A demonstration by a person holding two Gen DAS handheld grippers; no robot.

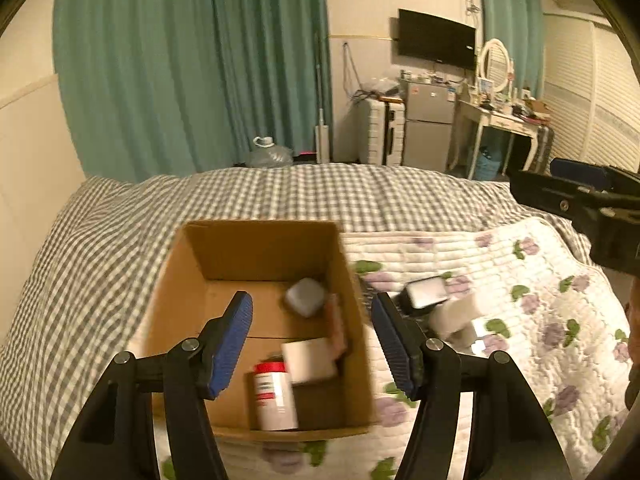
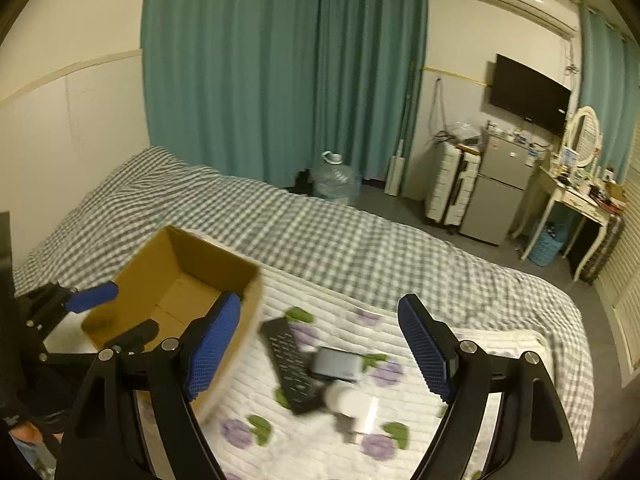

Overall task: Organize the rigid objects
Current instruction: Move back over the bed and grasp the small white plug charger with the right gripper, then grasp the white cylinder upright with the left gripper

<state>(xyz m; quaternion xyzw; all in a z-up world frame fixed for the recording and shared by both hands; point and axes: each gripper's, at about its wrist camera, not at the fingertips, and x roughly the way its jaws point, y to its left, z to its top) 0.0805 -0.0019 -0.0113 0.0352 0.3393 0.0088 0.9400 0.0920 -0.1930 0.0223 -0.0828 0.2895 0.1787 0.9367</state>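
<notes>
An open cardboard box (image 1: 192, 292) sits on the bed. Inside lie a white bottle with a red cap (image 1: 274, 396), a white box (image 1: 310, 360) and a grey rounded case (image 1: 305, 296). My left gripper (image 1: 312, 344) is open and empty just above the box. My right gripper (image 2: 320, 344) is open and empty above a black remote (image 2: 290, 364), a grey flat device (image 2: 336, 363) and a white bottle (image 2: 348, 400) on the floral quilt (image 2: 400, 328). The box also shows in the right wrist view (image 2: 152, 272), with the left gripper (image 2: 108, 312) over it.
The bed has a grey checked cover (image 2: 320, 232). Teal curtains (image 2: 280, 72), a water jug (image 2: 334, 180), a suitcase (image 2: 450, 188), a small fridge (image 2: 496, 196) and a dressing table (image 2: 576, 200) stand beyond it. The right gripper shows at the left wrist view's right edge (image 1: 592, 200).
</notes>
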